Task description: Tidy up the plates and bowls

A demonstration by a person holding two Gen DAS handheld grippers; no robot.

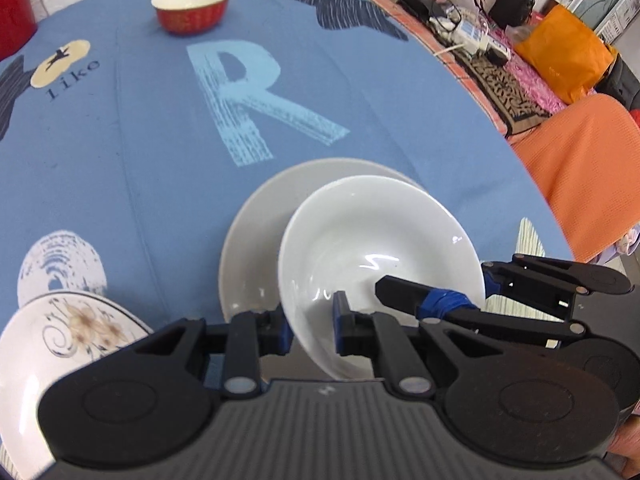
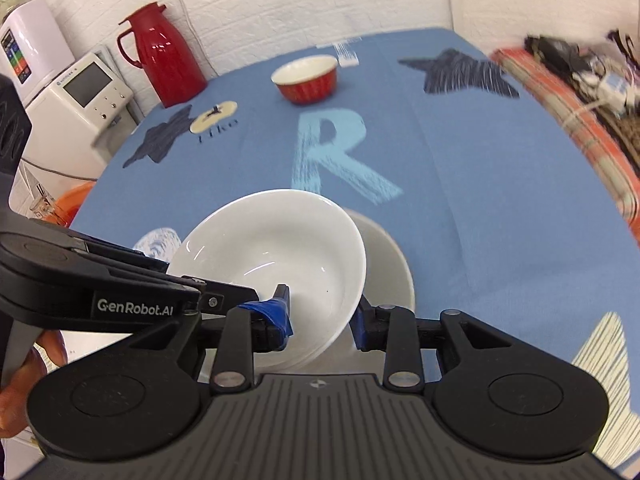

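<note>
White porcelain bowl (image 1: 380, 248) hangs tilted just above a white plate (image 1: 256, 236), on the near side of the big pale "R" (image 1: 256, 96) on the blue tablecloth (image 1: 140, 152). Left gripper (image 1: 312, 320) pinches its near rim, fingers closed tight on it. Right gripper (image 2: 322, 312) has its fingers on either side of the opposite rim; whether they press it is unclear.

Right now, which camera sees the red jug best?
The right wrist view. There the red jug stands whole by the white wall, at the table's far left corner, handle and lid clear. The left wrist view catches only a cropped red sliver at its top left edge, too little to recognise.
</note>
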